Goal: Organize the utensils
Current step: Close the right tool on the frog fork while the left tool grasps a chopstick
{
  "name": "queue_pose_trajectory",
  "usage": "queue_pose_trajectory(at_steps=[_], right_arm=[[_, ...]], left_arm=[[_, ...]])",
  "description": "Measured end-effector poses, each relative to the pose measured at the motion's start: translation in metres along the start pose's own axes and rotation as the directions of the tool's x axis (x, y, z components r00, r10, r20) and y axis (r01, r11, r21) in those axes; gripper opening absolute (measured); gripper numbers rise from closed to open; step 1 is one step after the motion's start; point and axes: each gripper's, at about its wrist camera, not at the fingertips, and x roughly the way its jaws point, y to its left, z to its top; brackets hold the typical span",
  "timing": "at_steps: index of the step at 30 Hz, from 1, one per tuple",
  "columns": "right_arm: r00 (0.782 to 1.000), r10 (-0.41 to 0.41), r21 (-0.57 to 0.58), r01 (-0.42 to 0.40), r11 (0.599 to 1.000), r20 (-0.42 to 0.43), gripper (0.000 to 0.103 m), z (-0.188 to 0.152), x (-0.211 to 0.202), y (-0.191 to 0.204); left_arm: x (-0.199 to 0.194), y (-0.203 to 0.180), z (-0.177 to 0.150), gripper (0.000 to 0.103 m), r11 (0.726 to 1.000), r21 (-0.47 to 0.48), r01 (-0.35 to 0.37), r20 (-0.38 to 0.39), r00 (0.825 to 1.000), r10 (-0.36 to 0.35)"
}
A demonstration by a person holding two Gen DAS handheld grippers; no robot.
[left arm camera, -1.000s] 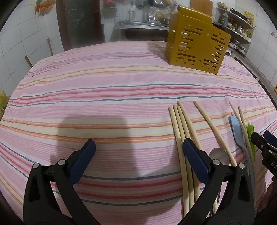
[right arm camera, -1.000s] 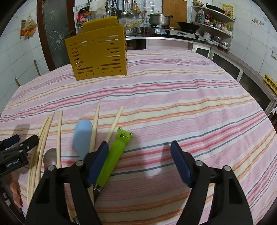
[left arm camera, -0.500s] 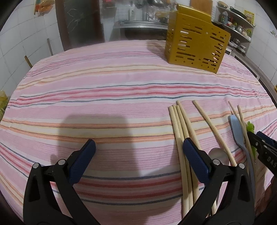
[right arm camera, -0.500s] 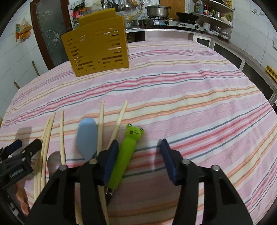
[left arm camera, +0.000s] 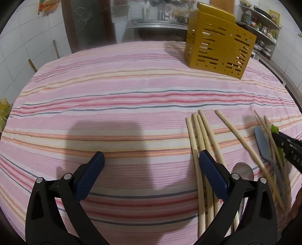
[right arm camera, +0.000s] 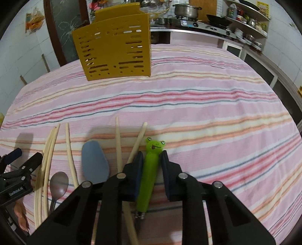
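Note:
My right gripper (right arm camera: 152, 156) is shut on the green frog-handled utensil (right arm camera: 150, 169), which lies on the striped cloth. Beside it lie a blue spatula (right arm camera: 95, 164), a metal spoon (right arm camera: 58, 183) and several wooden chopsticks (right arm camera: 118, 139). The yellow slotted utensil holder (right arm camera: 115, 54) stands upright at the far side. My left gripper (left arm camera: 151, 164) is open and empty, low over the cloth, left of a chopstick bundle (left arm camera: 200, 135). The left wrist view also shows the holder (left arm camera: 219, 49), spoon (left arm camera: 242, 171), spatula (left arm camera: 264, 147) and the right gripper (left arm camera: 290, 148) at the right edge.
The table carries a pink striped cloth (left arm camera: 113, 105). Behind it are a kitchen counter with a pot (right arm camera: 186, 9), a stove and shelves at the right. A dark door (left arm camera: 88, 24) and tiled wall stand at the back left.
My right gripper moved right onto the frog handle and closed from wide open to gripping it. The left gripper stayed still and open.

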Motion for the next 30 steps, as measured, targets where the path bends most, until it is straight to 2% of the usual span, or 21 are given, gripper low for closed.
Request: queue_pose_trajectory(at_steps=[4, 6, 9, 11, 12, 14, 16, 19, 24, 27, 29, 30], right_arm=[[1.000, -0.004, -0.042, 0.003, 0.999, -0.014, 0.016, 0.007, 0.003, 0.000], [1.000, -0.002, -0.051, 0.002, 0.999, -0.017, 0.016, 0.008, 0.003, 0.001], [1.000, -0.001, -0.053, 0.000, 0.999, -0.011, 0.016, 0.007, 0.004, 0.000], [1.000, 0.006, -0.044, -0.006, 0.999, -0.009, 0.016, 0.006, 0.004, -0.001], [1.000, 0.009, -0.043, -0.009, 0.999, -0.008, 0.016, 0.007, 0.005, -0.001], [1.000, 0.013, -0.038, -0.013, 0.999, -0.005, 0.016, 0.007, 0.005, -0.002], [1.000, 0.011, -0.040, -0.011, 0.999, 0.001, 0.016, 0.006, 0.005, -0.002], [1.000, 0.008, -0.044, -0.008, 0.999, 0.013, 0.016, 0.005, 0.005, -0.001], [0.999, 0.016, -0.039, -0.015, 0.999, 0.031, 0.016, 0.003, 0.004, -0.002], [0.999, 0.028, -0.025, -0.027, 0.999, 0.041, 0.016, 0.003, 0.004, -0.004], [0.998, 0.034, -0.018, -0.033, 0.999, 0.047, 0.016, 0.003, 0.002, -0.005], [0.998, 0.036, -0.014, -0.035, 0.999, 0.050, 0.016, 0.003, 0.000, -0.006]], left_arm=[[0.005, -0.012, 0.001, 0.093, 0.998, 0.042, -0.039, -0.011, 0.999, 0.039], [0.006, -0.013, 0.005, 0.089, 0.999, 0.028, -0.028, -0.023, 0.999, 0.028], [0.007, -0.015, 0.012, 0.077, 1.000, 0.007, -0.008, -0.039, 0.999, 0.008], [0.006, -0.017, 0.016, 0.057, 1.000, 0.000, 0.010, -0.047, 0.999, -0.010], [0.004, -0.020, 0.017, 0.052, 1.000, 0.000, 0.022, -0.052, 0.998, -0.022], [0.002, -0.027, 0.018, 0.031, 0.999, 0.006, 0.045, -0.063, 0.997, -0.044], [0.002, -0.033, 0.018, 0.026, 0.999, 0.017, 0.036, -0.066, 0.997, -0.035], [0.003, -0.040, 0.016, 0.025, 0.999, 0.034, 0.000, -0.058, 0.998, 0.002], [0.002, -0.046, 0.010, 0.021, 0.997, 0.054, -0.048, -0.005, 0.999, 0.048], [0.002, -0.048, 0.009, 0.014, 0.997, 0.064, -0.051, 0.010, 0.999, 0.050], [0.002, -0.047, 0.012, 0.005, 0.998, 0.055, -0.038, 0.008, 0.999, 0.038], [0.002, -0.046, 0.013, 0.005, 0.998, 0.046, -0.032, 0.007, 0.999, 0.032]])
